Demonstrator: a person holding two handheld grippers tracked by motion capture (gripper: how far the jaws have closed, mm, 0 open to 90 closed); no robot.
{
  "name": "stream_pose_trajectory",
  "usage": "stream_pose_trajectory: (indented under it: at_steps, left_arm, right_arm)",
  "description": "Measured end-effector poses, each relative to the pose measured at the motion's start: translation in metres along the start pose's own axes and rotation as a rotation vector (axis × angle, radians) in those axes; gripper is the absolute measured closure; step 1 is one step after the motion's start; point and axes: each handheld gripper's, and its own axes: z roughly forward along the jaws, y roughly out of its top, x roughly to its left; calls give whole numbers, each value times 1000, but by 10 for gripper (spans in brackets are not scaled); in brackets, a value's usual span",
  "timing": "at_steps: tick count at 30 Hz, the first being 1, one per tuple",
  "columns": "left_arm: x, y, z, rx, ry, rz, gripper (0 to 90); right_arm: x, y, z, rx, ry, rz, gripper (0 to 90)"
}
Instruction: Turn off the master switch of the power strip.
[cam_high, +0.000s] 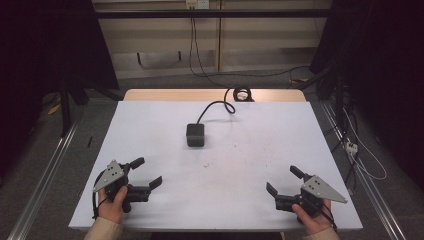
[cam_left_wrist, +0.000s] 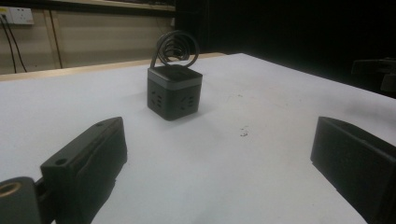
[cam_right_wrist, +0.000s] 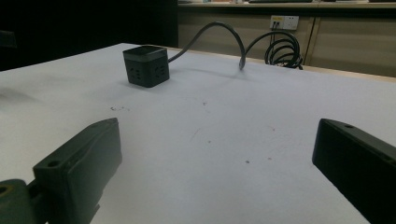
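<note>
A dark cube-shaped power socket stands near the middle of the white table top, its grey cable running to a coil at the far edge. The left gripper view shows the cube straight ahead; in the right gripper view the cube sits ahead and to the left. My left gripper rests at the near left, held by a hand, open and holding nothing. My right gripper rests at the near right, also open and holding nothing. Both point inward toward the cube.
Small dark specks mark the white surface. A wooden strip borders the table's far edge. Metal rails run along both sides on the floor. Cables and a wall socket lie beyond the table.
</note>
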Motion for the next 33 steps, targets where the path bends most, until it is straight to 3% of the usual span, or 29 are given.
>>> stream_pose_trajectory:
  at_steps: [11,22,33]
  left_arm:
    - [-2,5,7,-1,5,-5,34]
    - [-3,23,18,-9,26,-16,33]
    - [1,29,36,34,40,-14,34]
  right_arm:
    - [0,3,-1,-11,6,2,12]
    - [-3,4,-3,-21,8,6,12]
    - [-7,3,-3,-14,22,24,12]
